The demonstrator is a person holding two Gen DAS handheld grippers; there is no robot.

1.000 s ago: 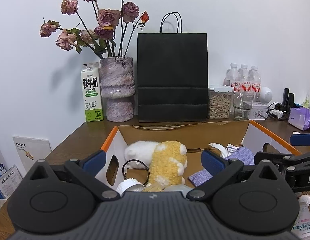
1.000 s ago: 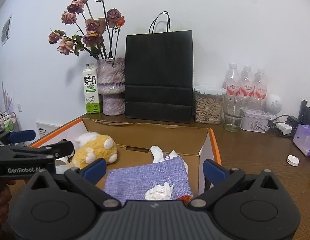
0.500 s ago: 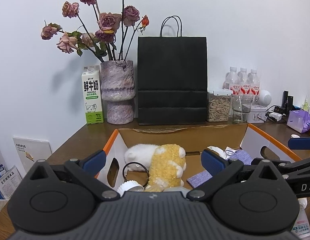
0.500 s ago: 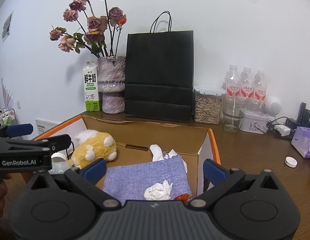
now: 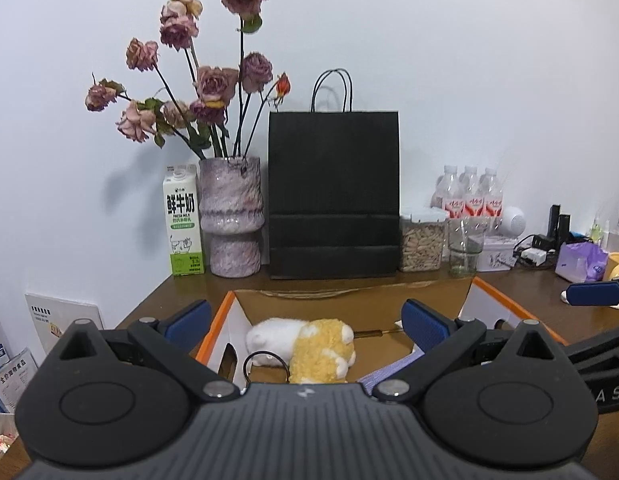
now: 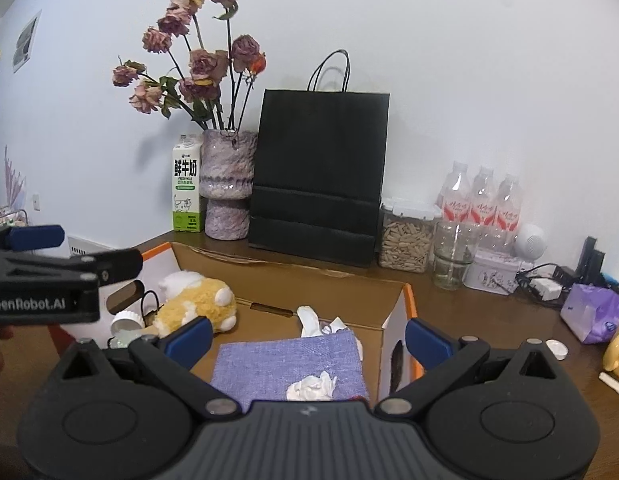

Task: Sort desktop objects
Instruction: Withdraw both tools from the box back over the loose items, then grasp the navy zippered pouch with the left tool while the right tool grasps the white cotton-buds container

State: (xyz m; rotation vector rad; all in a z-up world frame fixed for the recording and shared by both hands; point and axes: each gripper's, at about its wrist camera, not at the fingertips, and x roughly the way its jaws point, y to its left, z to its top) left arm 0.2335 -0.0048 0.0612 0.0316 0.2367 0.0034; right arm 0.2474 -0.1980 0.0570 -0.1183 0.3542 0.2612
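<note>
Each handheld gripper, left (image 5: pixel 305 322) and right (image 6: pixel 308 340), has a ribbed dark grey body, two black rounded housings with silver screws, and blue-padded fingers (image 6: pixel 189 338). White "GenRobot.AI" lettering marks the left gripper's black side.

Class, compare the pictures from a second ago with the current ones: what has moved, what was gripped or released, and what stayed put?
Both grippers have lifted and drawn back: the cardboard box and its contents sit lower in both views. The left gripper and right gripper remain open and empty; nothing was gripped or released. The plush toy, purple cloth and crumpled tissue lie as before.
</note>
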